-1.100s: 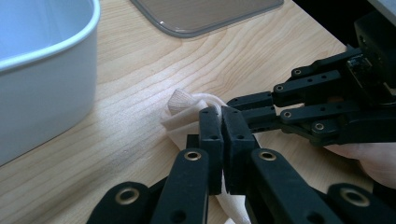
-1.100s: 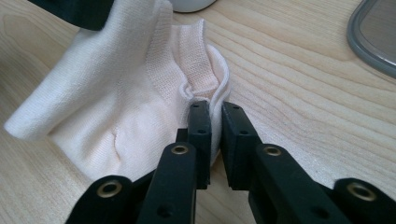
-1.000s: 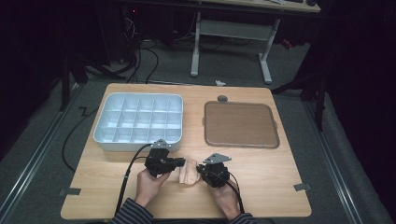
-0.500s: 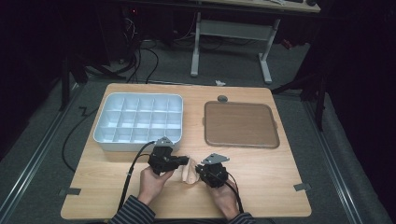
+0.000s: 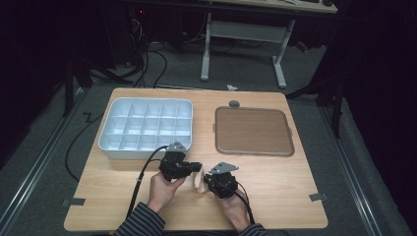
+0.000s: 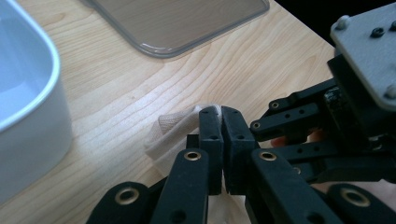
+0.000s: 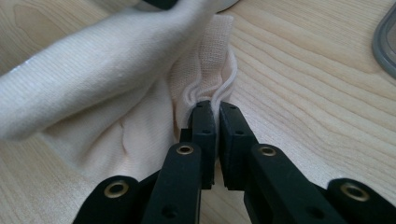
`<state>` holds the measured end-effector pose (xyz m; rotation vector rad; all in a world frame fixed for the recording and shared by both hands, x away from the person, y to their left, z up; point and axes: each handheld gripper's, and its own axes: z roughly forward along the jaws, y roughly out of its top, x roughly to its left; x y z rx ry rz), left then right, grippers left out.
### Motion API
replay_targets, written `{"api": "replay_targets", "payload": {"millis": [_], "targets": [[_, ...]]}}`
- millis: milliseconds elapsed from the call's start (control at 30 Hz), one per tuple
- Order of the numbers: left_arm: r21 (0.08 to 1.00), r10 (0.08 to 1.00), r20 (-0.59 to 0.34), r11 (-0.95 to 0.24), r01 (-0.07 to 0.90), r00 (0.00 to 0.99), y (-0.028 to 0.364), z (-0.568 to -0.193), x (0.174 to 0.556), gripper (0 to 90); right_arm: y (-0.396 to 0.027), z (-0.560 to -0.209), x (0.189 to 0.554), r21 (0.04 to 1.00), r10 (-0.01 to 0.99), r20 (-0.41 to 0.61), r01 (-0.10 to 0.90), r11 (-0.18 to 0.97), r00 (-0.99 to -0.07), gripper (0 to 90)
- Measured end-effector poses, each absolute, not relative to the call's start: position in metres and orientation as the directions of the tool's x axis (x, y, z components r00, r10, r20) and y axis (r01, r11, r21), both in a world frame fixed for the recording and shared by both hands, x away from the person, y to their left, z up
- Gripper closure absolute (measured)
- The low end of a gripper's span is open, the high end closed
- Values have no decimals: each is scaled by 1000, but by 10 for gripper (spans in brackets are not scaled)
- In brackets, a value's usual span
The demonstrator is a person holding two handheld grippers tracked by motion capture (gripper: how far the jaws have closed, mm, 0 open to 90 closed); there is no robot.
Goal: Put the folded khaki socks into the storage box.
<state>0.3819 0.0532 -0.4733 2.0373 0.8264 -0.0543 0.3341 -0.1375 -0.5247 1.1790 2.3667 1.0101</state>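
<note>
A small cream knit cloth (image 5: 198, 181) lies bunched on the wooden table (image 5: 275, 196) near its front edge, stretched between both grippers. My left gripper (image 5: 195, 167) is shut on one end of the cloth (image 6: 175, 130), its jaws (image 6: 222, 112) pressed together with fabric pinched at the tips. My right gripper (image 5: 206, 181) is shut on the opposite, ribbed edge of the cloth (image 7: 93, 70), whose folds fan out from the closed tips (image 7: 215, 106). The two grippers sit close together, tips nearly meeting. The right gripper's body (image 6: 359, 93) shows at the right of the left gripper view.
A white tray with several compartments (image 5: 105, 142) stands at the back left, its wall (image 6: 28, 116) close beside my left gripper. A flat brown tray (image 5: 253, 130) lies at the back right, with a small grey knob (image 5: 234, 103) behind it. Cables trail toward the table's front edge.
My left gripper has edged slightly to the right, closer to the right gripper, bunching the cloth between them. The right gripper has stayed put.
</note>
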Motion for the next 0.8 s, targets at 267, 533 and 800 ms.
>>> {"api": "replay_targets", "payload": {"millis": [267, 533, 800], "targets": [[729, 524, -337, -380, 569, 782, 44, -474, 384, 883, -135, -526, 334, 717, 787, 35, 564, 410, -616, 859], [717, 538, -338, -384, 581, 772, 41, -484, 390, 882, -136, -526, 334, 717, 783, 55, 570, 401, -620, 856], [700, 555, -321, -407, 587, 767, 41, -494, 392, 883, -140, -525, 332, 728, 782, 71, 568, 384, -620, 787]]}}
